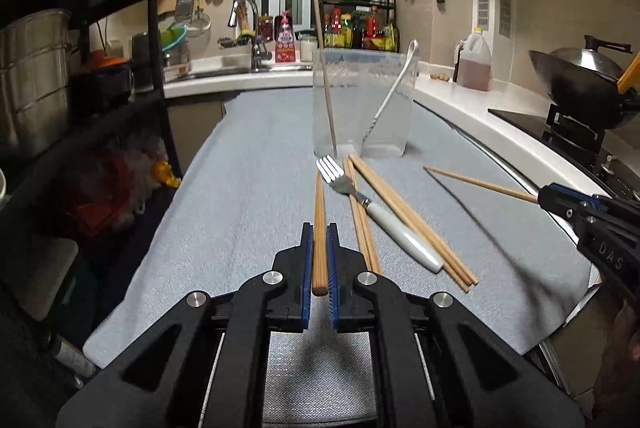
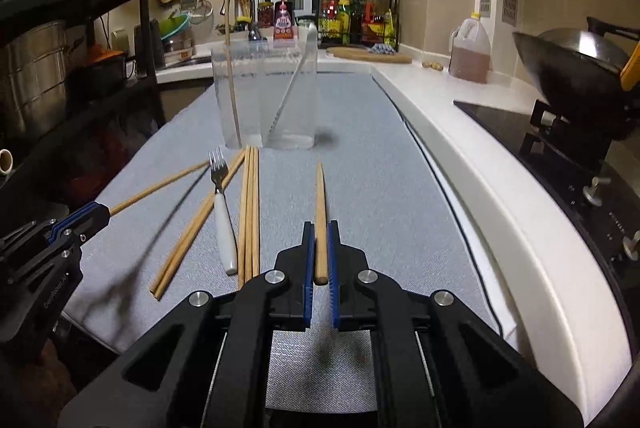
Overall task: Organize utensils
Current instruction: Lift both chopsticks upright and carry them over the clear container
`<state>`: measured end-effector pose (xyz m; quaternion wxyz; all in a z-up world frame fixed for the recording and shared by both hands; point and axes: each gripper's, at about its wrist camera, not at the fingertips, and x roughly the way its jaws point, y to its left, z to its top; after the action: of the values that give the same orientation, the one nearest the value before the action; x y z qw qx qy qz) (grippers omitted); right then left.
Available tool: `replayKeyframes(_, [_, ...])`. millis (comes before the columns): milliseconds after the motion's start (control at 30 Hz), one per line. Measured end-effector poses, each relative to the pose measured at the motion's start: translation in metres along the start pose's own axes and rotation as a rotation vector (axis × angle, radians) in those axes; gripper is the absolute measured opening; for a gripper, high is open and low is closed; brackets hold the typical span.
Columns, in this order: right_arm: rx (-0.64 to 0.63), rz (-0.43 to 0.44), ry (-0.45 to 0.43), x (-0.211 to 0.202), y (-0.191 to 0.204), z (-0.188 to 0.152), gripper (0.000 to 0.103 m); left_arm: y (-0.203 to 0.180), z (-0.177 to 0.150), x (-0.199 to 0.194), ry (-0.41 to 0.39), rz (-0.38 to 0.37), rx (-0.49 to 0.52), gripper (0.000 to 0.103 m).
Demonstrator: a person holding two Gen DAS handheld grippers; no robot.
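nearest the lens, the left gripper (image 1: 319, 228) pinches one wooden chopstick (image 1: 319, 212) between its blue pads, jaws narrow, tip aimed at the clear container (image 1: 362, 104). moving right: fork with a white handle (image 1: 384, 216) lies across loose chopsticks (image 1: 412, 220) on the grey mat (image 1: 248, 188). inside the container, one chopstick and a white spoon (image 1: 394, 88) lean. far right, the right gripper (image 2: 320, 226) clamps its own chopstick (image 2: 320, 200); only its view shows that grip head-on, plus the wok (image 2: 568, 68) on the stove.
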<state>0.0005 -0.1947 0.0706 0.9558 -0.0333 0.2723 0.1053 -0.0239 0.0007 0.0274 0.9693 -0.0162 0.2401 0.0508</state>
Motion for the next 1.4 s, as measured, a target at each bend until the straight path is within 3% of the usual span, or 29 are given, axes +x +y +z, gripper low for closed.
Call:
replayKeyframes(300, [0.0,0.009,-0.061,-0.024,-0.004,0.038,0.006,0.005,0.029,-0.021,-0.078,-0.011,-0.015,0.007])
replayKeyframes(600, [-0.012,0.042,-0.077,-0.027,-0.006,0.088,0.006,0.026,0.085,-0.024,-0.136,-0.029,-0.051,0.007])
replayKeyframes(833, [-0.024,0.073,-0.019,-0.018,-0.002,0.133,0.006,0.037,0.134,-0.011,-0.082,-0.098,-0.083,0.007])
replayKeyframes(1400, [-0.023,0.139,0.057,-0.019,0.006,0.225,0.006,0.047,0.211,0.017,0.076,-0.15,-0.095,0.007])
